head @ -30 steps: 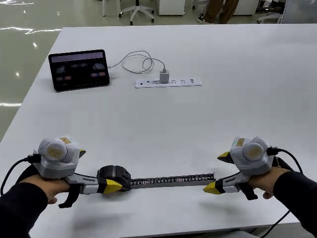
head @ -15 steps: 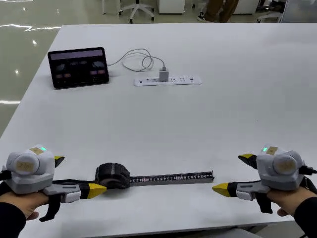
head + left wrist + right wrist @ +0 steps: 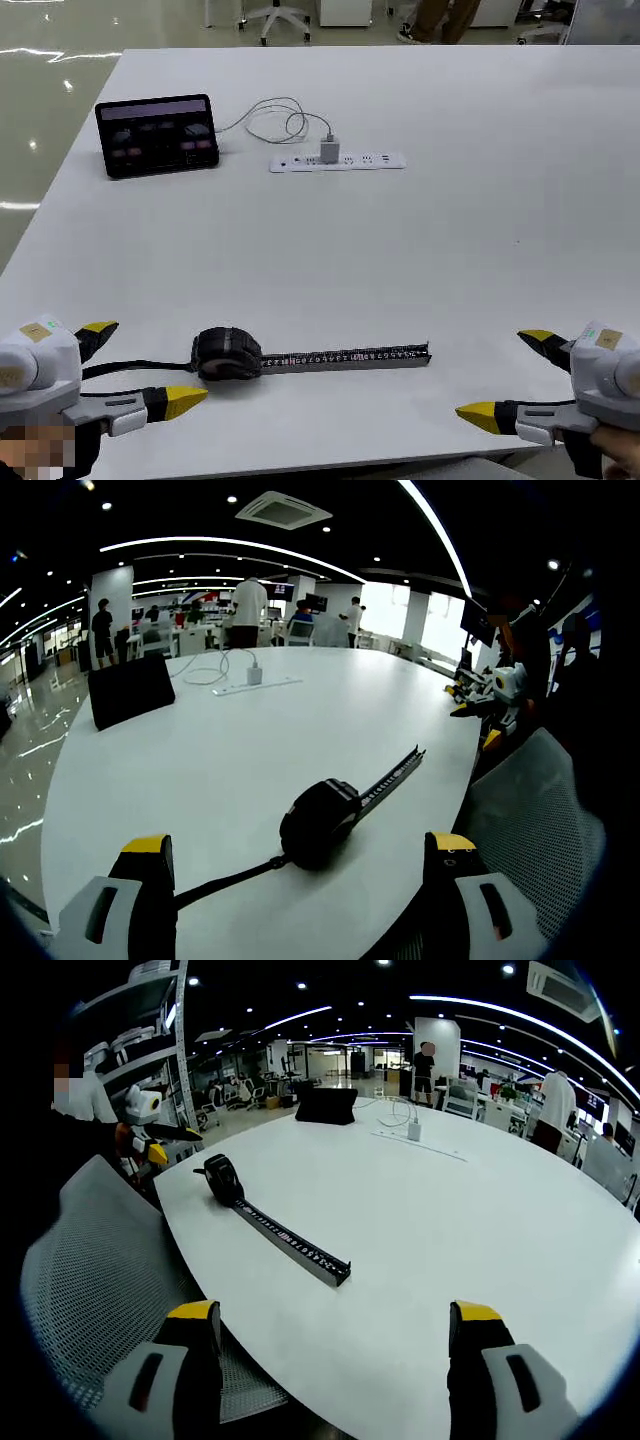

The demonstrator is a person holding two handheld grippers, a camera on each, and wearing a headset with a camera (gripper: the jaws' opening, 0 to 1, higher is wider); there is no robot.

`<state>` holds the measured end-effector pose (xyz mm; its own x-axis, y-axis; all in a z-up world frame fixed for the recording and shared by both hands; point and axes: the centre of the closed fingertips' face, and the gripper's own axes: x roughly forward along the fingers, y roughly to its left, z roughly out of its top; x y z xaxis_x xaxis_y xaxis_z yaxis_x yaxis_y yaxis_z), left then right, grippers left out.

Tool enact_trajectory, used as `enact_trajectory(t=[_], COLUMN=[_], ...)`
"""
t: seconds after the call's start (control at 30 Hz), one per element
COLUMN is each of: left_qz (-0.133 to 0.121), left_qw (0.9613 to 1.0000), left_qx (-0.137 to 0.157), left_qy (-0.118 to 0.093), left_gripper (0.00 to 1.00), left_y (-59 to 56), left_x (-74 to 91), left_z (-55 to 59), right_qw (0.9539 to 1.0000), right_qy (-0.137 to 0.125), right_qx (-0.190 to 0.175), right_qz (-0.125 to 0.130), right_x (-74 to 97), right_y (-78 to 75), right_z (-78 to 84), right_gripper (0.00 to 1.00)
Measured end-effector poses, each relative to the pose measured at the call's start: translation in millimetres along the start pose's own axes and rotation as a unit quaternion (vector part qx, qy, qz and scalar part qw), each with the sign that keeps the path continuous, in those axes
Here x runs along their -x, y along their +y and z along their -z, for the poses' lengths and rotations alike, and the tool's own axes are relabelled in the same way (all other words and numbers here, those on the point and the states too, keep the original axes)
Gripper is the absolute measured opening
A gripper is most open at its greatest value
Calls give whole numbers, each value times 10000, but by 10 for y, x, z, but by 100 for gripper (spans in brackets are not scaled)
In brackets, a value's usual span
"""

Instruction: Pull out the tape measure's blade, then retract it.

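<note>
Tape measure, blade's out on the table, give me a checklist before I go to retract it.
1. Blade pulled out of the case, flat on the table: ok.
2. Left tool open, apart from the case: ok.
3. Right tool open, apart from the blade's tip: ok.
4. Blade locked or free to spring back: cannot tell.
5. Tablet and power strip far from the blade: ok.
</note>
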<state>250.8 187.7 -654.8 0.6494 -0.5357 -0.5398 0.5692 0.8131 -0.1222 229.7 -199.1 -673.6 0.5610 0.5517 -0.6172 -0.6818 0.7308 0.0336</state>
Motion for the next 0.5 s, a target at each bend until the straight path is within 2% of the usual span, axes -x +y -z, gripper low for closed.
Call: enact_trajectory(t=[0.13,0.3,0.5], left_qz=[-62,-120,-143], left_qw=[10000,9999,9999], left_qx=[31,-49,9], left_qy=[19,-15,-11], left_gripper=[100,100,100], left_y=[46,62,74], left_x=[63,105,124], left_z=[28,45,56], right_qw=[9999,9999,9997], right_qy=[20,36,19], right_qx=[-49,-66,-4], right_qz=[98,140,225], right_x=[30,63,82], right_y=[-23,-13,-47], right_z=[49,81,79], right_gripper=[100,100,100])
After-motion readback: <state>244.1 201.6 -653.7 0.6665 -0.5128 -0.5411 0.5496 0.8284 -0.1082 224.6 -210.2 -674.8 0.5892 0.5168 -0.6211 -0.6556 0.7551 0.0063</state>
